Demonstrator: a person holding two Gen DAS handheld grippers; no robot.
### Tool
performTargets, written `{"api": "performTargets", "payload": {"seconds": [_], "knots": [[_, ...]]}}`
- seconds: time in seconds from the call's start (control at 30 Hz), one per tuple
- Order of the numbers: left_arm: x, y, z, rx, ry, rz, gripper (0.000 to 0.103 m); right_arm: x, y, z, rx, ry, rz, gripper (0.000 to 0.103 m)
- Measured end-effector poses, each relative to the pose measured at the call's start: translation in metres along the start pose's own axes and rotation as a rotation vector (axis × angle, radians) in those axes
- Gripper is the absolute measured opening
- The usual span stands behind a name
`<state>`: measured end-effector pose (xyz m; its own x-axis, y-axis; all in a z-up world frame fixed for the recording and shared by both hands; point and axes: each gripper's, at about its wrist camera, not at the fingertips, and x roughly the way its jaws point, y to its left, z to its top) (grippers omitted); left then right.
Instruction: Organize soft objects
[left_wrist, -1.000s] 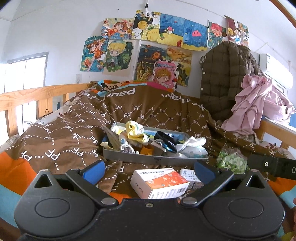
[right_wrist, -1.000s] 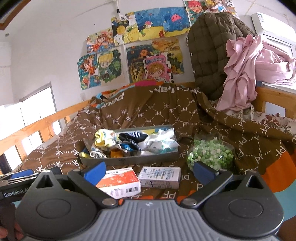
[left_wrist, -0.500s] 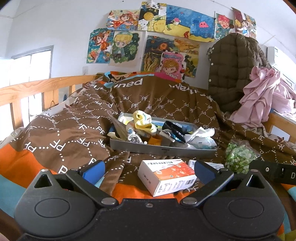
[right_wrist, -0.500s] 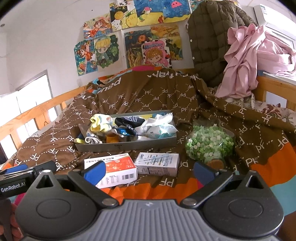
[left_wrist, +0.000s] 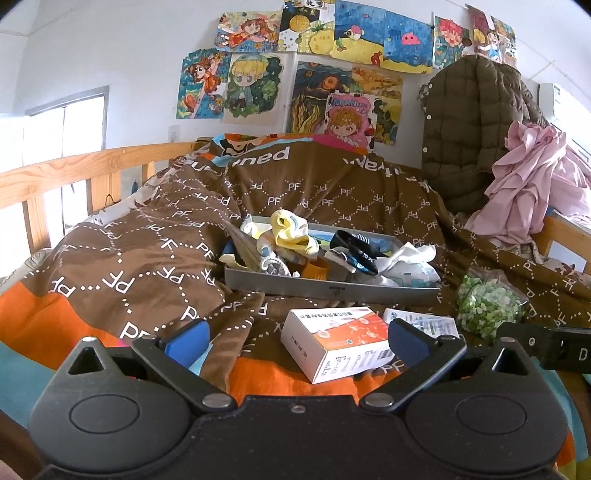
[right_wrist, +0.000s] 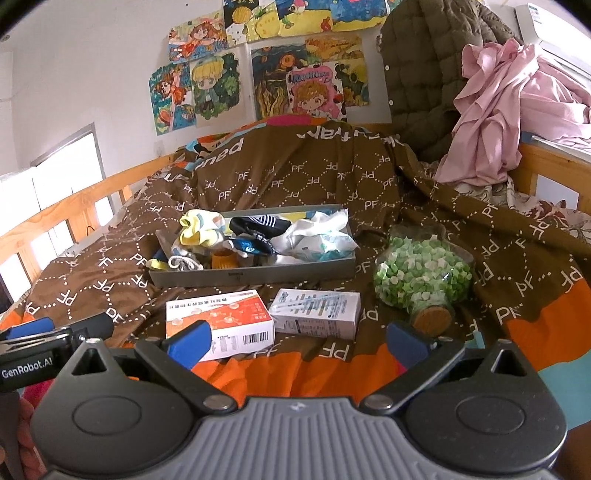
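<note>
A grey tray (left_wrist: 332, 290) (right_wrist: 258, 275) lies on the brown bedspread and holds a yellow sock (left_wrist: 290, 230) (right_wrist: 199, 229), dark striped socks (left_wrist: 354, 249) (right_wrist: 258, 225), white cloth (left_wrist: 404, 258) (right_wrist: 321, 236) and an orange cup (right_wrist: 224, 260). An orange-and-white box (left_wrist: 340, 341) (right_wrist: 218, 317) and a white box (right_wrist: 316, 308) lie in front of the tray. My left gripper (left_wrist: 295, 338) is open and empty, just short of the orange box. My right gripper (right_wrist: 297, 341) is open and empty, in front of both boxes.
A clear jar of green and white pieces (right_wrist: 423, 278) (left_wrist: 487, 304) lies to the right of the boxes. A wooden rail (left_wrist: 74, 173) runs along the left. A brown jacket (left_wrist: 472, 122) and pink cloth (right_wrist: 506, 107) hang at the back right.
Both cameras have risen and tilted down a little, so the tray, boxes and jar sit nearer the middle of the views. Both grippers stay open.
</note>
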<state>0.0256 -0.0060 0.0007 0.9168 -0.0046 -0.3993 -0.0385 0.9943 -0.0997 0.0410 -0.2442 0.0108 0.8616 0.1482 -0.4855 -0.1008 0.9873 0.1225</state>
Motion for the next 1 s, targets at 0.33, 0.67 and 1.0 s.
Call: {"api": "performTargets", "payload": {"seconds": [0.33, 0.67, 1.0], "knots": [[0.003, 0.0, -0.002, 0.005, 0.01, 0.009, 0.102, 0.003, 0.0, -0.001, -0.005, 0.014, -0.002, 0.103], [0.006, 0.001, -0.003, 0.002, 0.029, 0.024, 0.102, 0.008, 0.0, -0.003, -0.008, 0.026, -0.015, 0.103], [0.011, 0.002, -0.004, 0.0, 0.06, 0.059, 0.102, 0.01, 0.001, -0.002, -0.015, 0.032, -0.022, 0.103]]}}
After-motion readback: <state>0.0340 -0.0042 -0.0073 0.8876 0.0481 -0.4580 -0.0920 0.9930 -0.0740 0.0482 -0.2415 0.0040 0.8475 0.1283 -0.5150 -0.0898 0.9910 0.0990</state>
